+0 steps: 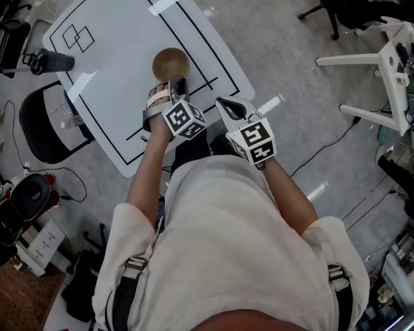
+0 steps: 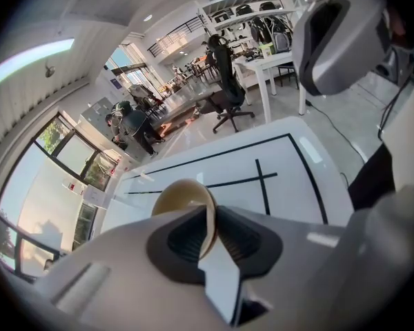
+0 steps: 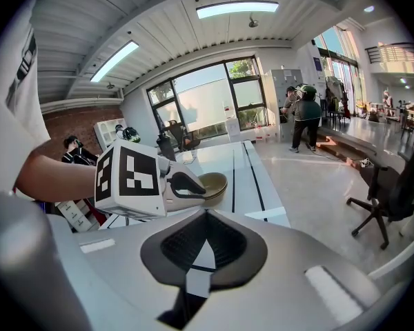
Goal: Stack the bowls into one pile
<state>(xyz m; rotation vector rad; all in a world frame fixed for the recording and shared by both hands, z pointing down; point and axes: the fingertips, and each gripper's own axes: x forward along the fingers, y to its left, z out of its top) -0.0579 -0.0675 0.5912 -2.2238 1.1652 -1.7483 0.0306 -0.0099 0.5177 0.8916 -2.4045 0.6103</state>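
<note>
A tan bowl (image 1: pixel 170 63) sits on the white table (image 1: pixel 117 19) inside its black lines; in the right gripper view the bowl (image 3: pixel 212 186) shows a doubled rim, like two nested bowls. My left gripper (image 1: pixel 176 87) reaches to the bowl's near edge. In the left gripper view the bowl's (image 2: pixel 181 193) thin rim stands between the left gripper's (image 2: pixel 208 232) pads, which sit close on either side without visibly pressing. My right gripper (image 1: pixel 229 106) hovers off the table's near right edge, and in its own view the right gripper (image 3: pixel 205 218) is shut and holds nothing.
A black bottle (image 1: pixel 50 62) stands at the table's left edge, with a black chair (image 1: pixel 47 126) beside it. Strips of white tape (image 1: pixel 167 1) lie on the tabletop. A white frame table (image 1: pixel 390 57) and an office chair (image 1: pixel 334 2) stand to the right. Cables run across the floor.
</note>
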